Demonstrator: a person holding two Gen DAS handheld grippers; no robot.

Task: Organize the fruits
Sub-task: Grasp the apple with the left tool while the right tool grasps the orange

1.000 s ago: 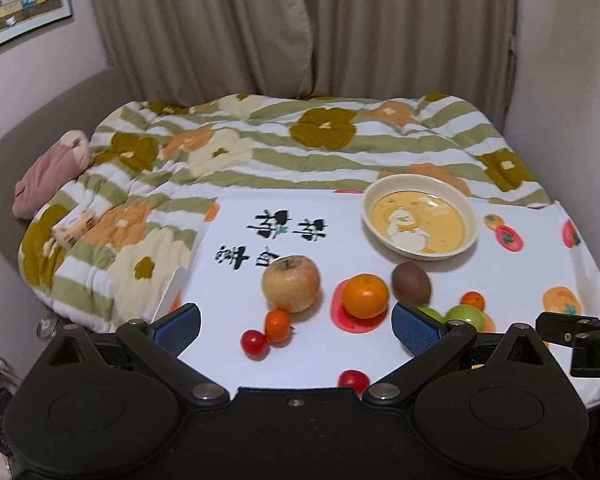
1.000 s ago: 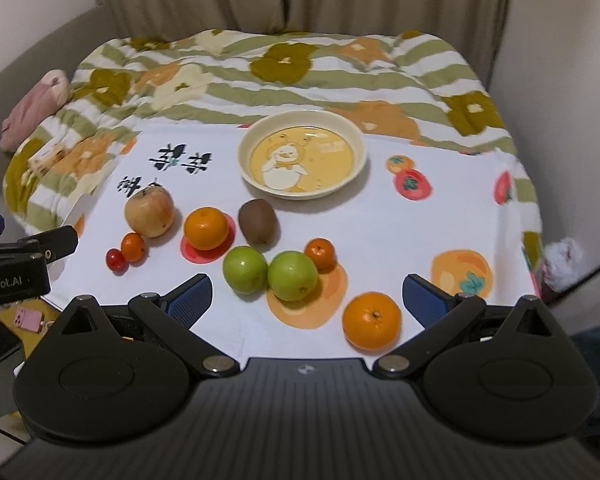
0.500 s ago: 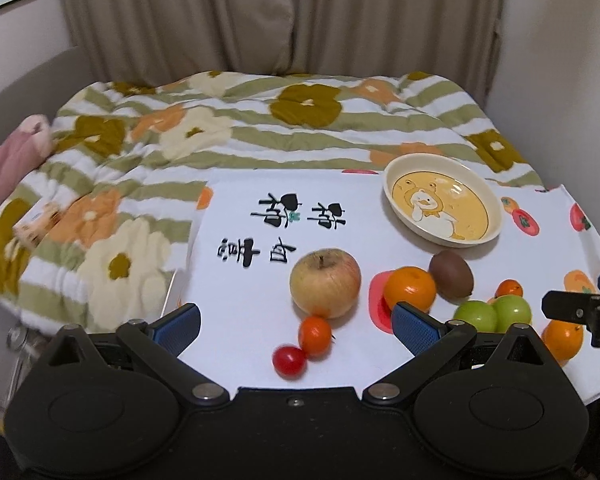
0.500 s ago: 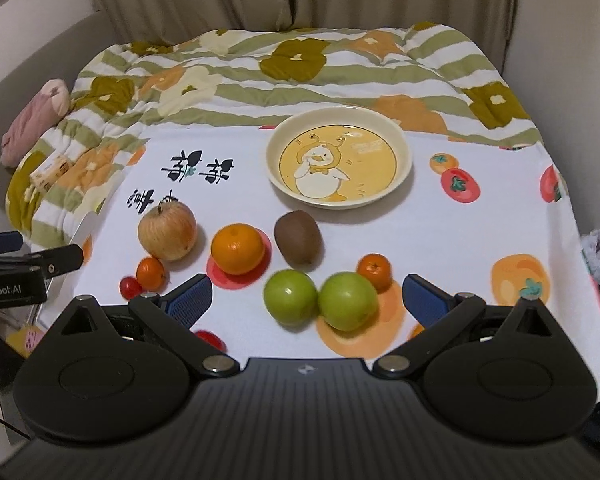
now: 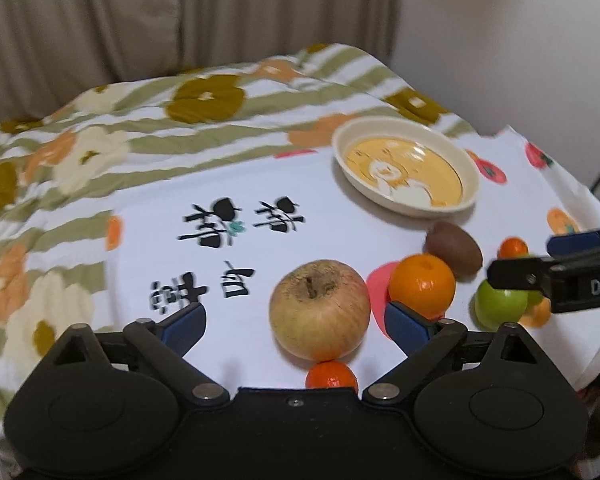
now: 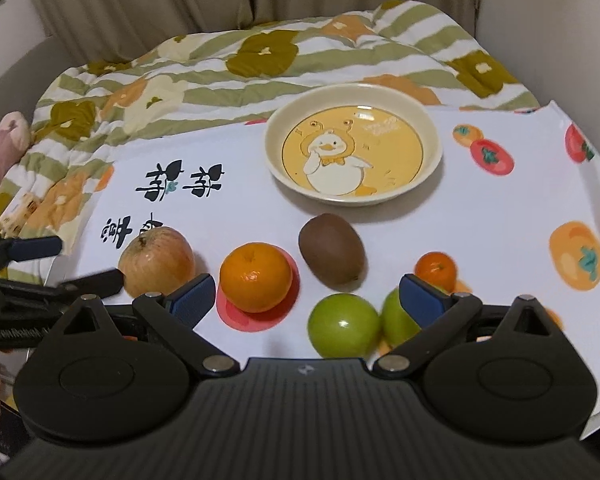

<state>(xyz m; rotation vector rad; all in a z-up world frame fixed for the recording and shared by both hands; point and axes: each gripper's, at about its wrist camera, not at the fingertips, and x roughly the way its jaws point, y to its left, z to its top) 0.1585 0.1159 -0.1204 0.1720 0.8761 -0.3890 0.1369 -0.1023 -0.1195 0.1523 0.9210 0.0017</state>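
A cream bowl with a duck picture (image 6: 354,144) (image 5: 406,168) stands empty at the back of a white fruit-print cloth (image 6: 500,216). In front lie a yellow-red apple (image 5: 320,310) (image 6: 156,266), an orange (image 6: 256,276) (image 5: 422,284), a brown kiwi (image 6: 332,248) (image 5: 454,248), two green apples (image 6: 344,326) and small tangerines (image 6: 436,268) (image 5: 332,376). My left gripper (image 5: 296,324) is open, its fingers on either side of the apple without touching it. My right gripper (image 6: 306,294) is open and empty, low over the orange and green apples.
A flowered, striped quilt (image 6: 220,64) covers the bed behind the cloth. Curtains (image 5: 140,20) hang at the back and a wall (image 5: 520,40) stands on the right. A pink item (image 6: 0,148) lies at the far left. The cloth's right edge drops off.
Both grippers have moved forward and lower toward the fruit. The left one has come up to the apple, which now lies between its open fingers. No fruit has moved.
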